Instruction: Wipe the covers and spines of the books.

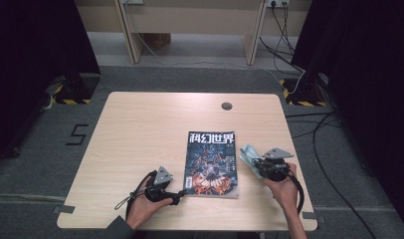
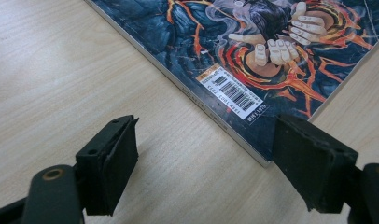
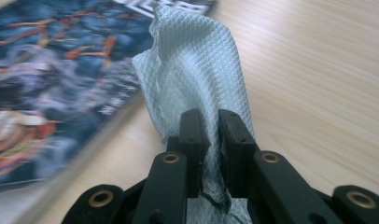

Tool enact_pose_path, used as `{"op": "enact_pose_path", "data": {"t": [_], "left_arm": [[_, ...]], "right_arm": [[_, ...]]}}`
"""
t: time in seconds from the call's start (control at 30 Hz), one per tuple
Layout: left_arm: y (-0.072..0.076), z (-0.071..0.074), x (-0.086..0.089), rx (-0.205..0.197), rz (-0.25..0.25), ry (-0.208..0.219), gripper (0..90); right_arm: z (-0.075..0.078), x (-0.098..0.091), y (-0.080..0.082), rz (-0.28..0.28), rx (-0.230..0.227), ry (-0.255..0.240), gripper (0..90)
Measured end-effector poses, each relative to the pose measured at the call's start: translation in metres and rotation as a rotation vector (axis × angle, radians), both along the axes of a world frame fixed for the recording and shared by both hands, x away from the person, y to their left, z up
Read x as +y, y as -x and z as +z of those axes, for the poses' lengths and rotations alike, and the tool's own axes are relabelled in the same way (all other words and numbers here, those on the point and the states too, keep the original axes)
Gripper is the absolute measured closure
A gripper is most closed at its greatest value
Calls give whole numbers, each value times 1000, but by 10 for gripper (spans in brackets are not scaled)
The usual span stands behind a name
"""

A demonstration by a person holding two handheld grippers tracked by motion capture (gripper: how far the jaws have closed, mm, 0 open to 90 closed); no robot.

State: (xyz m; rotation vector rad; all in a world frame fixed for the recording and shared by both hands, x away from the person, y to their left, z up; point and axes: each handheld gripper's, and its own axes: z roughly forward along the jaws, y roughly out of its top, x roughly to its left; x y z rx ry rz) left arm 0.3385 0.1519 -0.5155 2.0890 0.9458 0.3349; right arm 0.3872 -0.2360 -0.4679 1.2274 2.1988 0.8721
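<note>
Pale wood makes up the tabletop [image 1: 140, 129], bare apart from what lies toward the person's side, which leaves room to work. Largest on it is a magazine [image 1: 211, 164] with a dark, fiery cover; it lies flat, closed and face up, slightly right of the middle, its bottom edge near the tabletop's near edge, where both hands can reach it.

Next in size is a pale blue-white cloth [image 1: 249, 155] with a quilted weave. It is pinched in the right tool [image 1: 262, 167], just off the magazine's right edge and raised from the wood. The right gripper view shows the jaws nearly together with the cloth [image 3: 197, 70] bunched between them and standing up ahead, a grip that lets its free part be dragged over the cover; it looks like a wipe is being prepared.

The left tool [image 1: 180, 195] rests low beside the magazine's lower left corner. Its jaws stand wide with nothing between them, and in the left gripper view they frame that corner [image 2: 264, 158] near the barcode. I judge it is placed there to steady the magazine or hold it down.
</note>
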Motion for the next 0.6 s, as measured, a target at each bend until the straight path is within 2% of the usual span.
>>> {"op": "enact_pose_path", "data": {"t": [0.13, 0.23, 0.3, 0.37, 0.47, 0.6], "left_arm": [[1, 0, 1, 2, 1, 7, 219], [0, 0, 1, 8, 1, 15, 218], [1, 1, 2, 8, 5, 24, 218], [1, 2, 3, 13, 3, 36, 219], [1, 2, 4, 16, 7, 35, 218], [1, 1, 3, 17, 3, 35, 219]], "right_arm": [[-3, -20, -7, -88, 12, 5, 808], [-7, -31, -13, -135, 22, 35, 807], [-10, -37, -16, -158, 35, 31, 808], [-14, -42, -19, -174, 43, 50, 807], [-18, -48, -24, -201, 62, 47, 805], [-22, -50, -27, -200, 72, 56, 801]]}}
